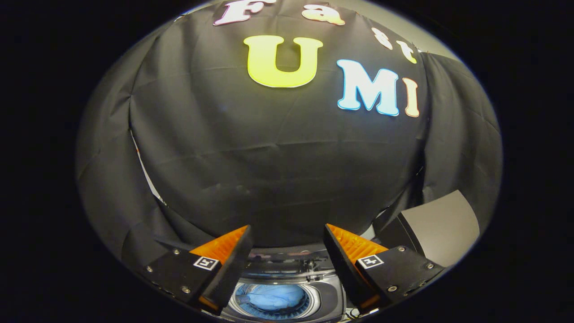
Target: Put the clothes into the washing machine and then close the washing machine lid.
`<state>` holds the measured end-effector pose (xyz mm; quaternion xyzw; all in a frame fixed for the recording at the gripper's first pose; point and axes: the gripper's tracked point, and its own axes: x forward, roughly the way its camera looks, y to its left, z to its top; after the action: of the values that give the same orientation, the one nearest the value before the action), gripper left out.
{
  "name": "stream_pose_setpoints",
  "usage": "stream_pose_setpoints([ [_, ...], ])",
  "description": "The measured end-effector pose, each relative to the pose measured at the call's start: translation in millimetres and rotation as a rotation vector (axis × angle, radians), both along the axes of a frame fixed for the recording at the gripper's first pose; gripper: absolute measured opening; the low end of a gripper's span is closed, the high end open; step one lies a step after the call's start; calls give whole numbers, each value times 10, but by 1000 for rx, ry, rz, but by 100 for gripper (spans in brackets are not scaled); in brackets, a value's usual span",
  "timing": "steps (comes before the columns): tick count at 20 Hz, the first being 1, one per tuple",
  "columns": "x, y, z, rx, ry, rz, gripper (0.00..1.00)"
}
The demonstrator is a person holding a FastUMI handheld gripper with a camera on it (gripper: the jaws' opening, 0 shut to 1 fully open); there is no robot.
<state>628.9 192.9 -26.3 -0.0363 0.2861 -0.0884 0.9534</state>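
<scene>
A top-loading washing machine [329, 294] sits low between my fingers, seen from above. Its round drum opening holds a bundle of blue clothes [274, 298]. The control panel [287, 262] runs along the machine's back, just under the black cloth wall. My gripper [287, 235] hovers over the machine, open, with nothing between its fingers. The left finger [224, 264] and the right finger [354, 260] stand wide apart on either side of the drum. The machine's lid cannot be made out clearly.
A grey slanted box or panel [441, 226] stands to the right of the machine, beyond the right finger. The black cloth wall [278, 157] hangs close behind the machine, with a narrow gap [145, 172] at a seam on the left.
</scene>
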Motion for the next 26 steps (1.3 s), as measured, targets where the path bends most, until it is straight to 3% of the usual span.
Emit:
stream_pose_setpoints([
  [5,246,-46,-271,37,83,25,97],
  [9,172,-35,-572,49,162,17,96],
  [17,198,-28,-526,51,78,31,97],
  [26,-84,29,-538,47,73,31,97],
])
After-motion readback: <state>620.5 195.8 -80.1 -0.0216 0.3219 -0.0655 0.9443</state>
